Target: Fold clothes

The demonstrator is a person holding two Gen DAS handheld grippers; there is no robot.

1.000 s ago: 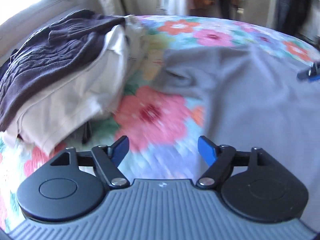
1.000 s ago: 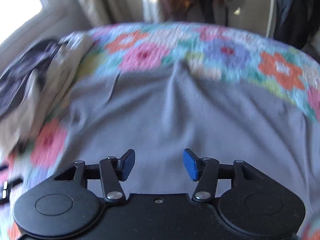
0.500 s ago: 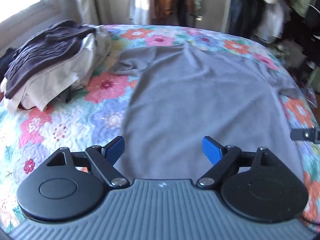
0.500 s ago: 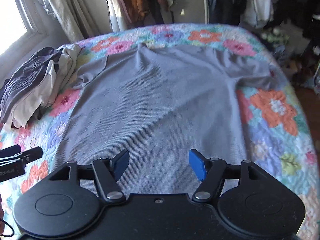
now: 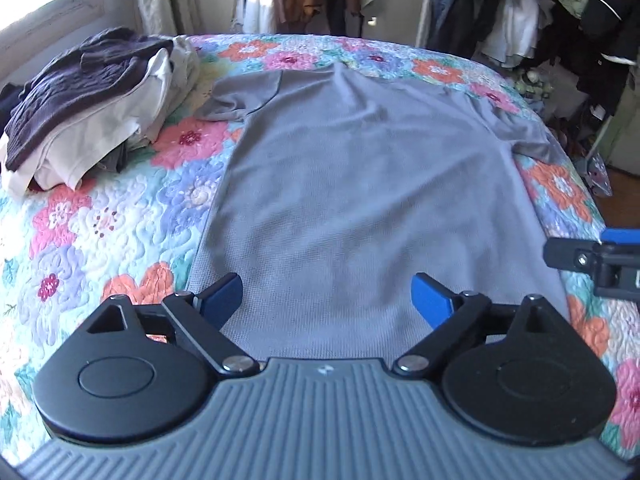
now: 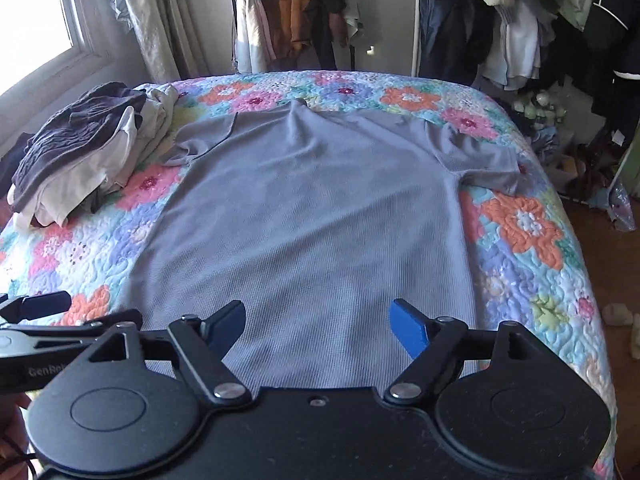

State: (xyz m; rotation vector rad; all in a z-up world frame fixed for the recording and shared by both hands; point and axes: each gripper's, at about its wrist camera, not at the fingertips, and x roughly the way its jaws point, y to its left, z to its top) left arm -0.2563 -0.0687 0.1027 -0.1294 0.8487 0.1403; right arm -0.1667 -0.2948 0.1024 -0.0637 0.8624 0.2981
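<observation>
- Nearest, I hold my left gripper [image 5: 327, 294] and right gripper [image 6: 318, 322] spread wide and empty above the hem, ready, I judge, to pinch its corners.
- Beyond them the grey ribbed short-sleeved T-shirt [image 6: 312, 208] lies flat on the floral quilted bedspread [image 6: 520, 232], sleeves out, so folds land square.
- At ten o'clock, the pile of dark and cream clothes [image 5: 92, 108] sits apart from it.

Grey T-shirt [image 6: 312, 216] on a floral quilt [image 6: 520, 224] of orange, pink and blue; blue fingers [image 5: 430, 298]
</observation>
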